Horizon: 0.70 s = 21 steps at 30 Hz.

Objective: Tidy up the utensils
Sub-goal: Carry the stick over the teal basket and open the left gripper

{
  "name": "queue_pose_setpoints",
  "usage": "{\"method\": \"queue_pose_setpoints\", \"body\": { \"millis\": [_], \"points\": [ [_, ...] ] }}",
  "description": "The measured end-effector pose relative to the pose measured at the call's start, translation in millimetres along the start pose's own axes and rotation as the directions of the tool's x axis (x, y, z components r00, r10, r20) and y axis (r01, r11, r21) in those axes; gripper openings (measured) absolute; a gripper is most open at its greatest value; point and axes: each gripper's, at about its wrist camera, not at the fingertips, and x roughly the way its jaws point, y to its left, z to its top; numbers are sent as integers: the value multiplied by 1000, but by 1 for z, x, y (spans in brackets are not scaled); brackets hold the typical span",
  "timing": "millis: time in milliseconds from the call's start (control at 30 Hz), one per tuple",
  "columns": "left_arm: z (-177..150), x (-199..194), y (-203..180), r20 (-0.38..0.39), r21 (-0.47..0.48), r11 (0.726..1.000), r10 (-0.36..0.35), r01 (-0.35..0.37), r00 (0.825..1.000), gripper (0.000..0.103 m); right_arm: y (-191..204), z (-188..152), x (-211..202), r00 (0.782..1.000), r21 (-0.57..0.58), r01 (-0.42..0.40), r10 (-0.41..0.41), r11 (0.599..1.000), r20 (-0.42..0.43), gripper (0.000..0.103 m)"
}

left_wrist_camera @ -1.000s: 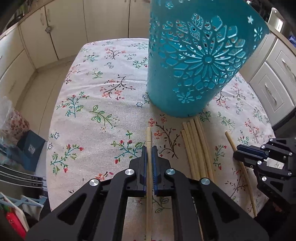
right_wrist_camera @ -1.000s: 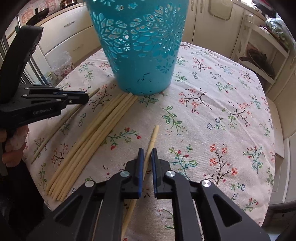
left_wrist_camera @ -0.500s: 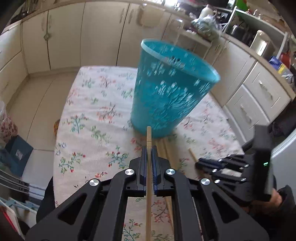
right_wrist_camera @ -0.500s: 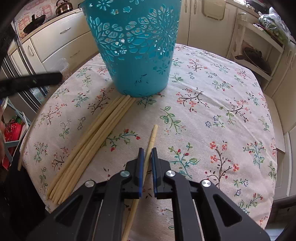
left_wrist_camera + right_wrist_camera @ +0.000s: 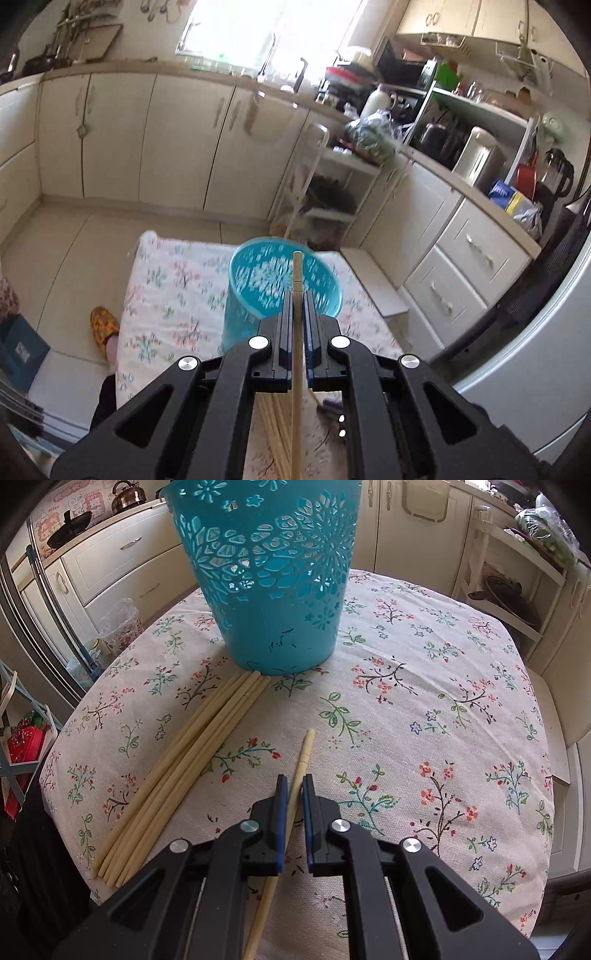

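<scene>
1. Gripping a slim, round wooden chopstick [image 5: 296,332], my left gripper [image 5: 295,295] has its blue-lined black jaws pressed tight on the shaft, and the stick runs straight out past the tips.
2. Low over the table, my right gripper [image 5: 293,781] is nearly closed around a second pale chopstick [image 5: 304,749] that passes slantwise between the jaws; I cannot tell whether the pads press on it.
3. Beyond the left tips, the held stick's end lies over the open mouth of the teal plastic basket [image 5: 255,295], a tapered tub with a lacy cut-out flower pattern.
4. Left of the right gripper, a bundle of chopsticks [image 5: 184,757] lies on the woven floral tablecloth [image 5: 424,701], its far ends at the basket's foot.
5. A second ago my left gripper held its stick low by the basket's base; now it looks down on the rim. The right one has not moved.
</scene>
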Motion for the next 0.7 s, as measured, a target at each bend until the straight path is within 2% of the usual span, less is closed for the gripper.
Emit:
{"method": "queue_pose_setpoints", "body": {
  "millis": [167,333,533,633,700],
  "points": [
    [32,-1,-11,83,7,1000,27,-27,996,5,-1,0,0,1000,0,-4,4,1000,3,9],
    [62,15,-14,160,-38,996,83,-78,984,5,-1,0,1,1000,1,-7,7,1000,6,9],
    [93,40,-4,278,-120,984,161,-132,947,5,-3,0,2,1000,7,-19,19,1000,13,9],
    [103,61,3,307,-154,975,200,-159,931,5,-3,0,2,999,11,-27,27,1000,17,9],
    [106,75,6,302,-167,970,222,-178,927,5,-3,0,3,999,12,-30,29,999,19,9]
  ]
}}
